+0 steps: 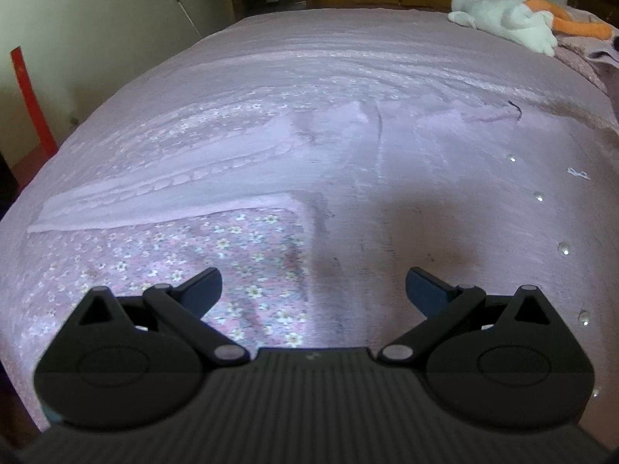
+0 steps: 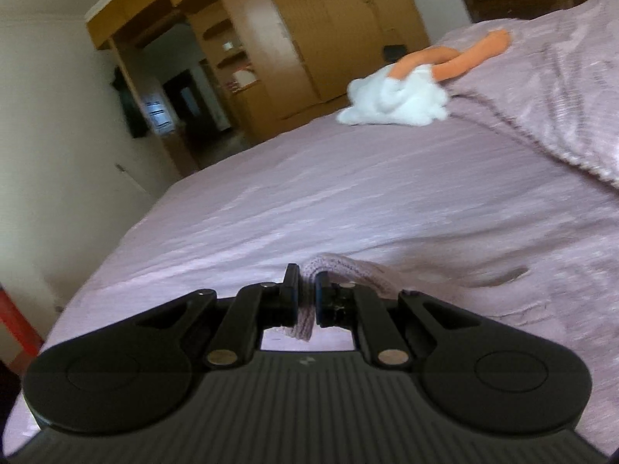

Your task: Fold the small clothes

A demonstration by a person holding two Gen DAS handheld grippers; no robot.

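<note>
A pale lilac knitted garment (image 1: 406,178) with small pearl buttons lies spread flat on the bed, one sleeve stretching out to the left. My left gripper (image 1: 313,286) hovers open just above its near edge, holding nothing. In the right wrist view, my right gripper (image 2: 307,297) is shut on a bunched ribbed edge of the lilac knitted garment (image 2: 340,270), lifted a little off the bed. The rest of the garment trails off to the right, blurred.
The bed has a pink floral sheet (image 1: 193,255) and a lilac cover (image 2: 309,178). A white and orange plush toy (image 1: 510,19) (image 2: 398,92) lies at the far end beside a folded blanket (image 2: 561,89). Wooden wardrobes (image 2: 309,31) stand beyond.
</note>
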